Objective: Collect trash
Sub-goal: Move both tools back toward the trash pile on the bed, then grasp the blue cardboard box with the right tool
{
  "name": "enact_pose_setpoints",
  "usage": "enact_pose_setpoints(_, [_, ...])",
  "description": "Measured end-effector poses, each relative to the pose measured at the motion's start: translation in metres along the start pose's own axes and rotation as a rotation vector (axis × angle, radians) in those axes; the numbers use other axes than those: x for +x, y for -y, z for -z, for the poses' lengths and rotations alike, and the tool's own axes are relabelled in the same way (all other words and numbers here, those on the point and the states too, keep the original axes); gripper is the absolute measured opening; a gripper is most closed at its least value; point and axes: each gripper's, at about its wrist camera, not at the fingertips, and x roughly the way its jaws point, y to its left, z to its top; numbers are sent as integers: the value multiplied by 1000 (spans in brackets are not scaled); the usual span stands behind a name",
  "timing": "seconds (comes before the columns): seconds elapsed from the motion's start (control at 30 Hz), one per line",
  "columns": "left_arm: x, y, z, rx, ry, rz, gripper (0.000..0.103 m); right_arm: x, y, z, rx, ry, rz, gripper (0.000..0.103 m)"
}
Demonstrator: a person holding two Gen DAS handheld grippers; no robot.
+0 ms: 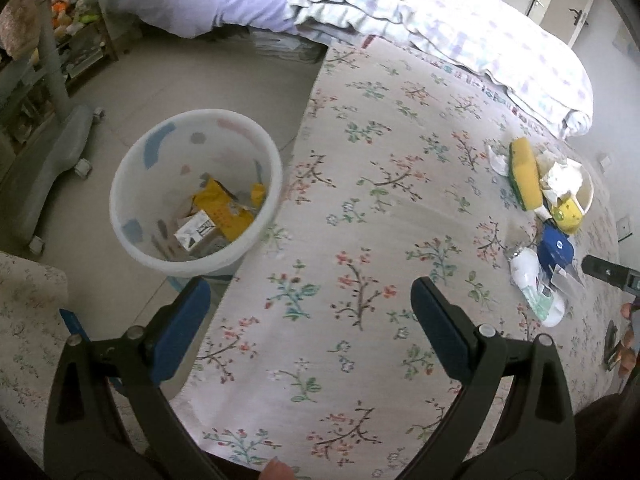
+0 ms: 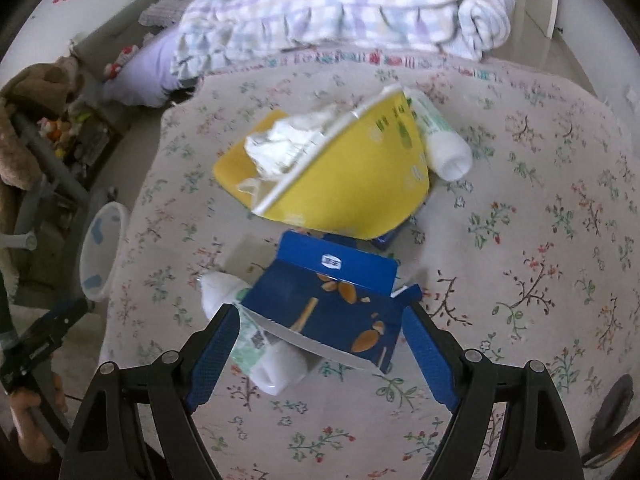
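A pile of trash lies on the floral bedspread [image 1: 360, 240]. In the right wrist view, my right gripper [image 2: 320, 332] is open with its fingers on either side of a blue carton [image 2: 332, 300]; I cannot tell whether they touch it. A white bottle [image 2: 260, 352] lies under the carton. Behind are a yellow bowl-shaped carton [image 2: 352, 184] with crumpled tissue [image 2: 288, 148] and a second white bottle [image 2: 444, 148]. My left gripper [image 1: 312, 316] is open and empty over the bed edge, near the white trash bin [image 1: 196, 192], which holds yellow and white packaging. The pile [image 1: 548, 216] is far right there.
A folded checked quilt [image 1: 420, 20] lies at the back of the bed. The bin stands on the tiled floor [image 1: 200, 80] beside the bed. A grey wheeled chair base [image 1: 52, 176] is at left, and a shelf with toys [image 1: 68, 12] is beyond.
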Motion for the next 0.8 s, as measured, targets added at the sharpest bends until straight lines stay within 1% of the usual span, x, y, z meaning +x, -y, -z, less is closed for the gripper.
enact_pose_setpoints(0.13, [3,9,0,16,-11,3,100,11,5,-4,19,-47,-18,85])
enact_pose_setpoints(0.27, [5,12,0,19,-18,6,100,14,4,-5,-9,-71,-37,85])
enact_pose_setpoints(0.47, [6,13,1,18,-28,10,100,8,-3,-13,-167,-88,-80,85])
enact_pose_setpoints(0.53, [6,12,3,19,-31,12,100,8,-2,-14,-213,-93,-80,85])
enact_pose_setpoints(0.73, [10,9,9,20,-45,-3,100,17,7,-13,-368,-142,-25,85])
enact_pose_setpoints(0.8, [12,8,11,17,-54,-12,100,24,8,-11,-401,-158,-4,85])
